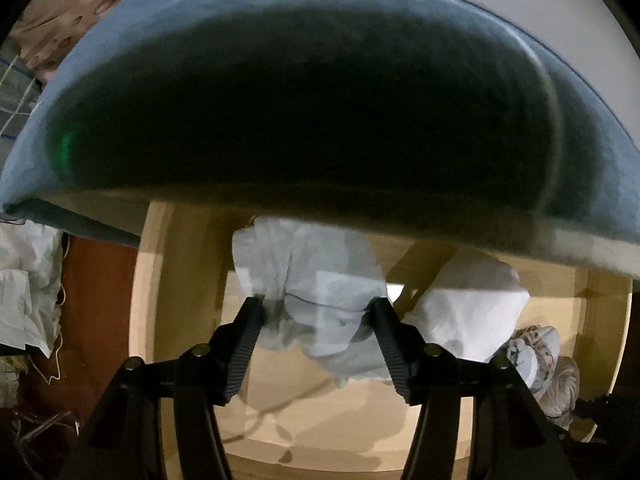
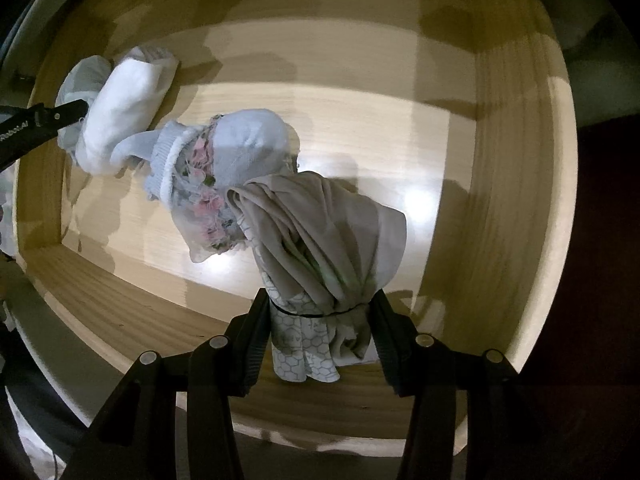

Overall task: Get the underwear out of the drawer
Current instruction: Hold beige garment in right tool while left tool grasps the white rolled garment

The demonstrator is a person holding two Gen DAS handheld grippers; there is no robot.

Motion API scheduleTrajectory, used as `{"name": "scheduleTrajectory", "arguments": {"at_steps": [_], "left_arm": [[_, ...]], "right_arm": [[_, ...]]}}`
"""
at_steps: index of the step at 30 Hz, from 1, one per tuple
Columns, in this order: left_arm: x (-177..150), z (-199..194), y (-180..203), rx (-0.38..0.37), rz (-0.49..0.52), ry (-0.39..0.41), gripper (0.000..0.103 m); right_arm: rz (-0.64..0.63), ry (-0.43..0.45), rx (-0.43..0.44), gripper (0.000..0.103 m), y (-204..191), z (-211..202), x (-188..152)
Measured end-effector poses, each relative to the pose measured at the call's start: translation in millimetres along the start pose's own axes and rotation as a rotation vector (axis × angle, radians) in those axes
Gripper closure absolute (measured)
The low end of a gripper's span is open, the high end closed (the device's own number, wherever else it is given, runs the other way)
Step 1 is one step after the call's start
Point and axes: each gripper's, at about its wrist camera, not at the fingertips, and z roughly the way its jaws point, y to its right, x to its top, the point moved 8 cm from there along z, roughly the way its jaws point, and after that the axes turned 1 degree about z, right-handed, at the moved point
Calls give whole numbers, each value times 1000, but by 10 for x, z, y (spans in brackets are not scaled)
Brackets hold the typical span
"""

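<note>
Beige garment (image 2: 320, 236) bunched between the fingers of the right gripper (image 2: 322, 312), pinched tight at the gather. Its honeycomb-print edge hangs below the pads. The bundle hangs clear above the floor of the wooden drawer (image 2: 500, 184), so this piece looks lifted but not yet out past the drawer walls.

Left gripper (image 1: 318, 312): jaws stand wide, pointing down into the same drawer, a pale grey piece (image 1: 304, 276) lying between the fingertips. Cloth brushes both pads, but no squeeze shows; I read this as a grasp being set up, not made. In the right wrist view, one black finger of it reaches in from the left edge against that grey piece.

Further in: a white rolled piece (image 2: 128, 108) sits just beside the grey one, toward the drawer's left end. A floral-print item (image 2: 208, 184) with a light blue band lies between the white roll and the lifted beige bundle, touching both.

Beyond, in the left wrist view, a blue fabric edge (image 1: 200, 12) overhangs the drawer's rear and hides whatever lies beneath it.

Progress, as judged: one piece in hand, at least three remaining in the drawer.
</note>
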Motion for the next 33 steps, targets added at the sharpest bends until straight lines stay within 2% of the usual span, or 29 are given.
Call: {"name": "scheduleTrajectory", "arguments": {"at_steps": [5,10,14,17,25,33], "left_arm": [[56,91,105,13,10,-17,37],[58,135,192,-12,41,-33,38],[40,157,227,-28,80,-61,47],[17,156,274,-15,104,-83,50],[-109,153,405,-2,193,-176,51],[-406,130,336,-15,223,-280,51]], "right_arm": [[3,1,7,57,31,-33,11],[7,1,13,57,-10,99,52],[11,0,15,57,-15,124,64],[11,0,15,57,-14,127,66],[9,0,14,57,-14,123,67],[16,-3,10,57,-16,177,80]]}}
